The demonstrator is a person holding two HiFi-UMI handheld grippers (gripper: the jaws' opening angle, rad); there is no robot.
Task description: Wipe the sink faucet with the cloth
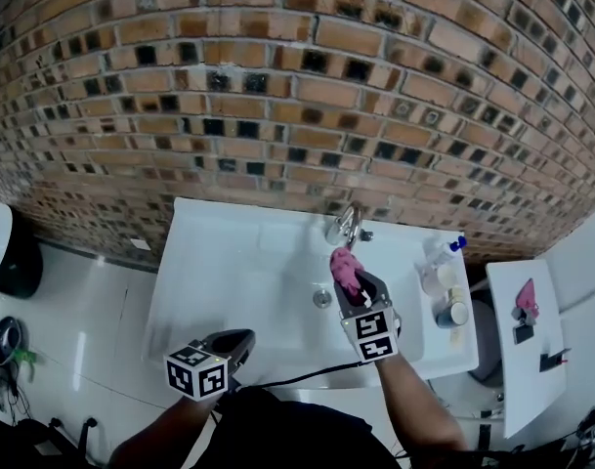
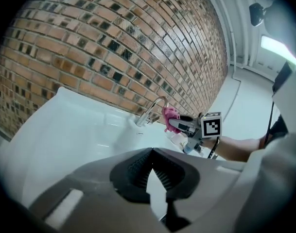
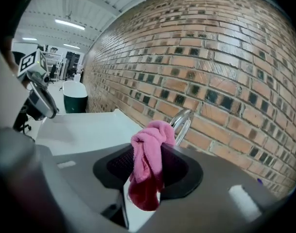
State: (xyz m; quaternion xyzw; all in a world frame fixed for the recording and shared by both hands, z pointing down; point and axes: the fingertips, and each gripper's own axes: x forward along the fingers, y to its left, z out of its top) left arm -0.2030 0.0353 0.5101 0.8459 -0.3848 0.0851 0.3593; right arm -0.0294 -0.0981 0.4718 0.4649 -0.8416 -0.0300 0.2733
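While the right tongs [image 1: 348, 279] clamp the pink cloth [image 1: 344, 266] just below the faucet [image 1: 346, 225] at frame centre, the left tongs [image 1: 244, 339], lower left, hang together, empty, at the sink [image 1: 194, 262] edge.

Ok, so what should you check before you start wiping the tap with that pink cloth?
1. Pink cloth clamped in right gripper: ok.
2. Cloth close up to faucet: ok; whether they touch, cannot tell.
3. Left gripper shut, empty, far from the faucet, near the front edge of the sink: ok.
4. Bottles stand apart from the faucet, to its right: ok.
5. Water off, no stream shows: ok.
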